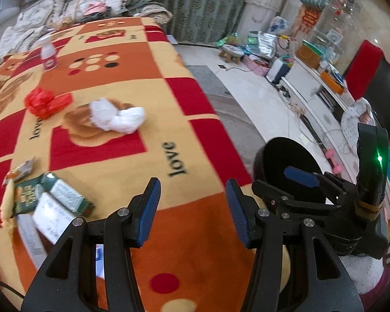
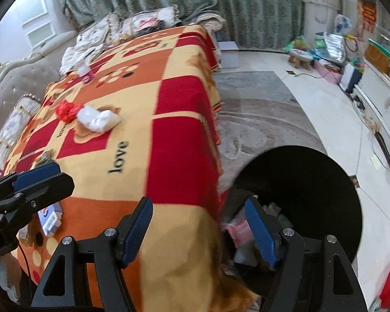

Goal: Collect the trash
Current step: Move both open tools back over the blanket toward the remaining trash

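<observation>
Both the left gripper [image 1: 193, 209] and right gripper [image 2: 199, 230] have fingers apart, empty. White crumpled tissue [image 1: 117, 115] and red wrapper [image 1: 46, 102] lie far on the blanket [image 1: 195, 234]; black bin [image 2: 312, 195] sits right. Risk: fingers snagging soft blanket while pinching, dragging it

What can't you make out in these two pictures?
- Bin contents: right view, dark inside, right tool in front.
- Packets: left view, print blurred.
- Blue-white box: right view, partly behind left tool.
- Bottle label: too small, blurred.
</observation>
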Tool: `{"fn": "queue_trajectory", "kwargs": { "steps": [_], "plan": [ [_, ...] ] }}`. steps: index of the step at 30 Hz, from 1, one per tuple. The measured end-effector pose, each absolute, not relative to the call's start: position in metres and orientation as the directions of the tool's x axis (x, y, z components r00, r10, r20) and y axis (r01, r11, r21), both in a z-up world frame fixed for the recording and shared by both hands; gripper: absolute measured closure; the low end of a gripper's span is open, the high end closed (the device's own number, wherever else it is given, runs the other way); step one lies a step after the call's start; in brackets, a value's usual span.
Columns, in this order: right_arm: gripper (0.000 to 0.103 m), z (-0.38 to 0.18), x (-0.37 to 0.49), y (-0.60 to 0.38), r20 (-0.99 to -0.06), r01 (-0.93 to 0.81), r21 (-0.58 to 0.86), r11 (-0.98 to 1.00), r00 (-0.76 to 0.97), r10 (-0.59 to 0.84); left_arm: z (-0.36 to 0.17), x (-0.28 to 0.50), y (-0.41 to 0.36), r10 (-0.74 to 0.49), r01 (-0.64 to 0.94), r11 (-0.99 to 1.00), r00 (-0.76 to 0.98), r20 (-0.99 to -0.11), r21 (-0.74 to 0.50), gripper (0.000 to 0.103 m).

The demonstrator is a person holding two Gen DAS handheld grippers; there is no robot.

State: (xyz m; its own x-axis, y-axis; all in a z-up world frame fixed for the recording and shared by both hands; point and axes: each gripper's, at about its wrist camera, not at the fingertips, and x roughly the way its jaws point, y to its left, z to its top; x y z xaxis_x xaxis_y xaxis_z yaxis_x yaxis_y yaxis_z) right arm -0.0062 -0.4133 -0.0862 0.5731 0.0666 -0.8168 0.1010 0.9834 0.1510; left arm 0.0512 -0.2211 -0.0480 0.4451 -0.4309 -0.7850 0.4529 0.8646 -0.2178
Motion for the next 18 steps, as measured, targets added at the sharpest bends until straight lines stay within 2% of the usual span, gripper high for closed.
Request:
{"fn": "queue_trajectory", "kwargs": {
  "steps": [18],
  "plan": [
    [0.030, -0.084, 0.034, -0.320, -0.820, -0.084, 0.150, 0.985, 0.547, 0.171, -0.047, 0.060, -0.094, -0.293, 0.262, 0.949, 0.528, -0.797, -0.175, 0.052]
  ]
}}
